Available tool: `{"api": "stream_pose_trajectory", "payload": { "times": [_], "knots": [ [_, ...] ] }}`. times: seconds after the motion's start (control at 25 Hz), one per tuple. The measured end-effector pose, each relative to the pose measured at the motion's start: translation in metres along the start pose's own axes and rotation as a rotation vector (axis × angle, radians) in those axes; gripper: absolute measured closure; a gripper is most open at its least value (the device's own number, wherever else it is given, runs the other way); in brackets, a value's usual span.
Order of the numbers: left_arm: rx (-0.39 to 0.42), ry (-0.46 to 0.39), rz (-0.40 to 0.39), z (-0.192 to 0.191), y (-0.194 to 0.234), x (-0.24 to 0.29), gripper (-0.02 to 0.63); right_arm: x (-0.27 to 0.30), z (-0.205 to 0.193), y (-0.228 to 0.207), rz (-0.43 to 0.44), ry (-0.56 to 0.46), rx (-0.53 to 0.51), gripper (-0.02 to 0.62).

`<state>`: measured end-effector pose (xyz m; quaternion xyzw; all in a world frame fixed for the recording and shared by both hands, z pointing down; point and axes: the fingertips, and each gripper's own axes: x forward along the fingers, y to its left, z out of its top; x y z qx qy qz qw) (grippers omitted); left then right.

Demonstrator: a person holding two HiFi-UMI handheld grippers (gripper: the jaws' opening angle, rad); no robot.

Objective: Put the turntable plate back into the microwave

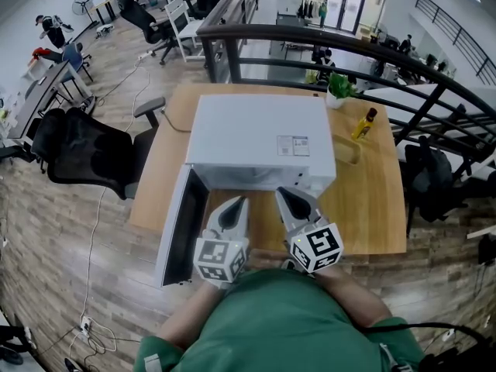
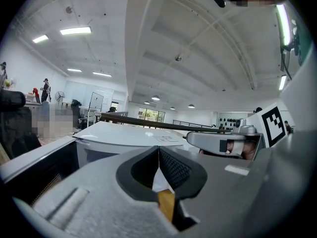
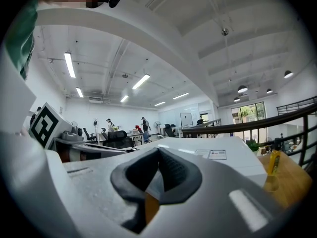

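The left gripper [image 1: 242, 201] and right gripper [image 1: 280, 192] are hovering pressed together, empty, before the microwave [image 1: 263, 138]; its open door [image 1: 177, 231], standing just left, is probably inviting a knock.

No readable text anywhere. The microwave [image 1: 260, 134] top has a white sticker [image 1: 293, 146] with print, too small to read in the head view and in both gripper views. The left gripper [image 1: 242, 201] and right gripper [image 1: 280, 193] cubes carry black-and-white square markers [image 1: 219, 258]: patterns only, 0 letters or digits. The bottle [image 1: 364, 124] label is illegible too.
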<state>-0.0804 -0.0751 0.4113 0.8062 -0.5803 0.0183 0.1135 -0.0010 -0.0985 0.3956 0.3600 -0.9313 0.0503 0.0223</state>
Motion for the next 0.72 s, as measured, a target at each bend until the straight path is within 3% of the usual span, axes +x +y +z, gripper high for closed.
{"api": "stream_pose_trajectory", "payload": {
  "times": [0.72],
  "knots": [
    [-0.005,0.063,0.016,-0.016,-0.001,0.026,0.594,0.011,-0.020,-0.013,0.045,0.030,0.012,0.591]
  ]
}}
